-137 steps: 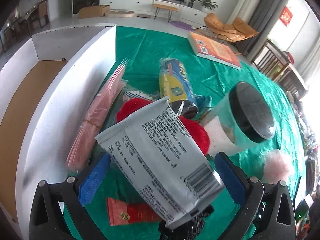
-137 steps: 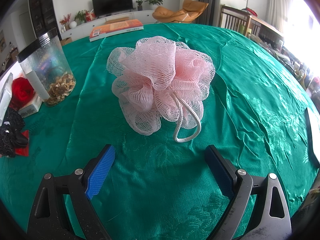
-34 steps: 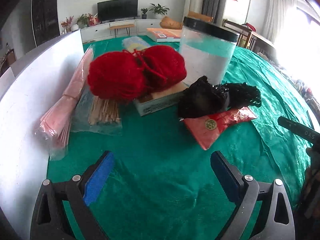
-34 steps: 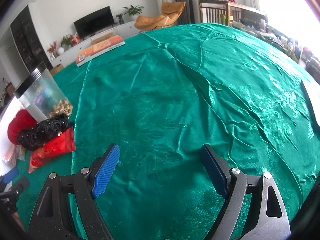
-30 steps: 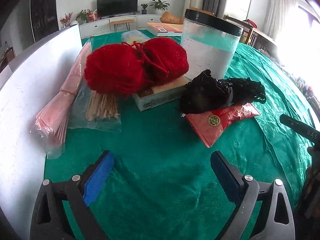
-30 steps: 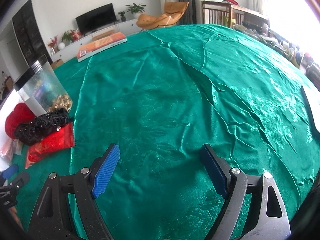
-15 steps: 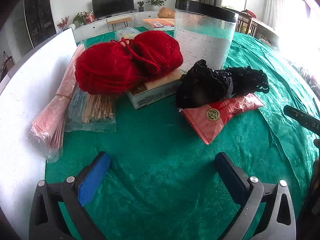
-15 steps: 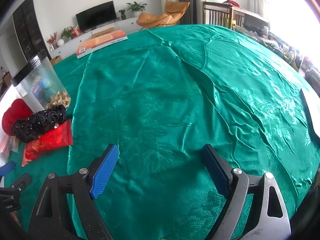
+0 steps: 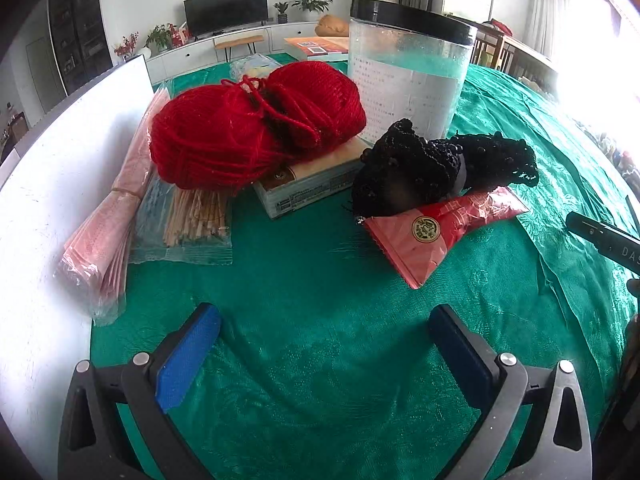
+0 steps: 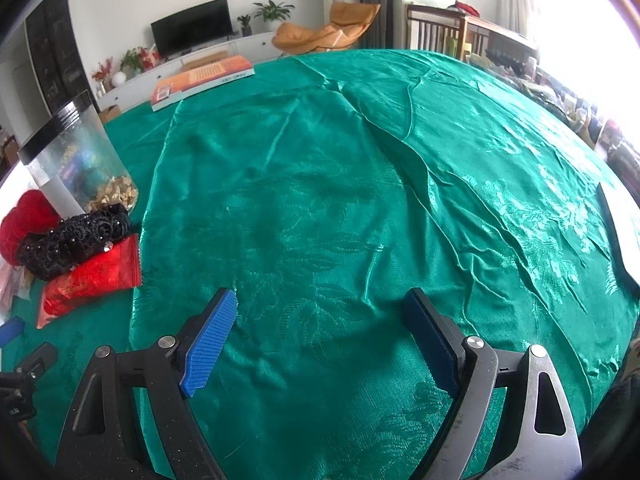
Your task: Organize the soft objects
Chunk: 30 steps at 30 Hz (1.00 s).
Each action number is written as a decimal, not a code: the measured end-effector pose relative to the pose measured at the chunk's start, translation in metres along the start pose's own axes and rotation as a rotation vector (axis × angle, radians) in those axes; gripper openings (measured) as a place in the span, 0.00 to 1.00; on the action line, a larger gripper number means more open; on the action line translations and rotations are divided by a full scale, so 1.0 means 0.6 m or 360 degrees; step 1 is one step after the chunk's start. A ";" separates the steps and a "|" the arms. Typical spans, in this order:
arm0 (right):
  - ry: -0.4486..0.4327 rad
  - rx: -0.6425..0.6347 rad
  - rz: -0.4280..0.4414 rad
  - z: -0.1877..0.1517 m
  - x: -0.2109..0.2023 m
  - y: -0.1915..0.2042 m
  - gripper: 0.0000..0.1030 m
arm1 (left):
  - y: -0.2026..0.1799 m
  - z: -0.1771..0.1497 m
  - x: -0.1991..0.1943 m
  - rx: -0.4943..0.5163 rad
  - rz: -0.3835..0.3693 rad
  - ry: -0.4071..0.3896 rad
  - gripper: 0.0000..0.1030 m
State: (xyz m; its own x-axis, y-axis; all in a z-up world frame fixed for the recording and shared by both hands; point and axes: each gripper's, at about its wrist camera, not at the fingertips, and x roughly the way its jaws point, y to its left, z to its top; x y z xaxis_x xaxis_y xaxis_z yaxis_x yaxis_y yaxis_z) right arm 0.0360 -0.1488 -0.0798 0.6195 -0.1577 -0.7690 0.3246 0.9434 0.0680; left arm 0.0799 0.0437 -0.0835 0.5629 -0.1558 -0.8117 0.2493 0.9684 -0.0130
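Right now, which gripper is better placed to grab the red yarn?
Left. The left gripper is open and faces the red yarn straight ahead. The right gripper is open over bare green tablecloth, with the yarn far off at its view's left edge.

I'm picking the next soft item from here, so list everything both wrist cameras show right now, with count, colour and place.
Yarn: 1 bundle, red, resting on the small box.
Small box: 1, tan top, under the yarn.
Beaded fabric piece: 1, black, lying on the red packet.
Red packet: 1, red, on the tablecloth right of the box.
Jar: 1, clear with black lid, behind the black piece.
Pink sheet pack: 1, pink, against the white bin wall.
Stick pack: 1, clear, tan sticks, beside the pink pack.
White bin: 1, far left.
Book: 1, orange, far table edge.
Tablecloth: 1, green.
Left gripper: open, empty.
Right gripper: open, empty.
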 end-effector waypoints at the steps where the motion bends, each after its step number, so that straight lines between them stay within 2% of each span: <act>1: 0.0000 0.0000 0.0000 0.000 0.000 0.000 0.85 | 0.000 0.000 0.000 0.0000 0.0000 0.0000 1.00; 30: 0.0004 -0.0009 -0.0010 0.001 0.001 0.003 0.85 | -0.001 0.000 0.000 -0.0001 0.0002 0.0000 1.00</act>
State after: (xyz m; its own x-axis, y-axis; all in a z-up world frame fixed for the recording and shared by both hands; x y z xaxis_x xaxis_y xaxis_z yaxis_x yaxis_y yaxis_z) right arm 0.0372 -0.1471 -0.0799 0.6155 -0.1630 -0.7711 0.3245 0.9440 0.0595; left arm 0.0798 0.0433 -0.0836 0.5633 -0.1546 -0.8117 0.2479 0.9687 -0.0124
